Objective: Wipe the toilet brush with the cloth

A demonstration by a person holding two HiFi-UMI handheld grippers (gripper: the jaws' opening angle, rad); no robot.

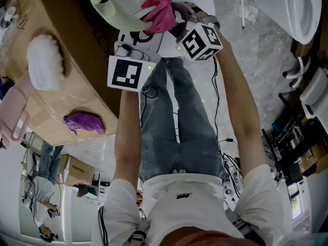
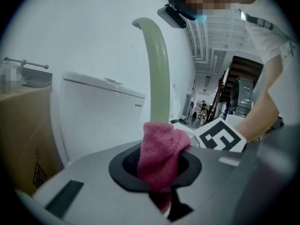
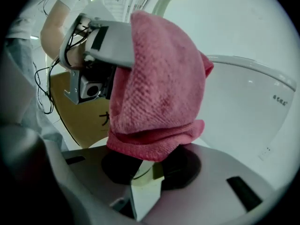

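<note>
Left gripper view: the left gripper [image 2: 161, 193] has its jaws pinched tight on a pink cloth [image 2: 161, 156], which bunches up out of them. Directly behind the cloth the pale green handle of the toilet brush [image 2: 158, 69] rises and curves over to the left at its top. A white toilet tank [image 2: 101, 116] stands at the left beside a cardboard box [image 2: 23, 135]. The black-and-white marker cube [image 2: 220, 138] of the other tool shows at the right, with the person's forearm behind it.

Right gripper view: the right gripper [image 3: 146, 182] has its jaws fairly wide and clamped on the brush's pale handle, which sits between them. The pink cloth is draped over the handle just above the jaws and hides most of it (only the curved top end shows above the cloth). The left tool's grey body comes in from the left and reaches into the cloth.

Head view: both tools are held out in front of the person, above legs in blue jeans [image 1: 177, 117], and meet at the cloth. The brush's flared green end sticks out toward the upper left. On the cardboard box at the left lie a white fluffy thing [image 1: 45, 60] and, well apart from it, a crumpled purple cloth [image 1: 84, 122]. A white toilet bowl [image 1: 307, 9] sits at the upper right.
</note>
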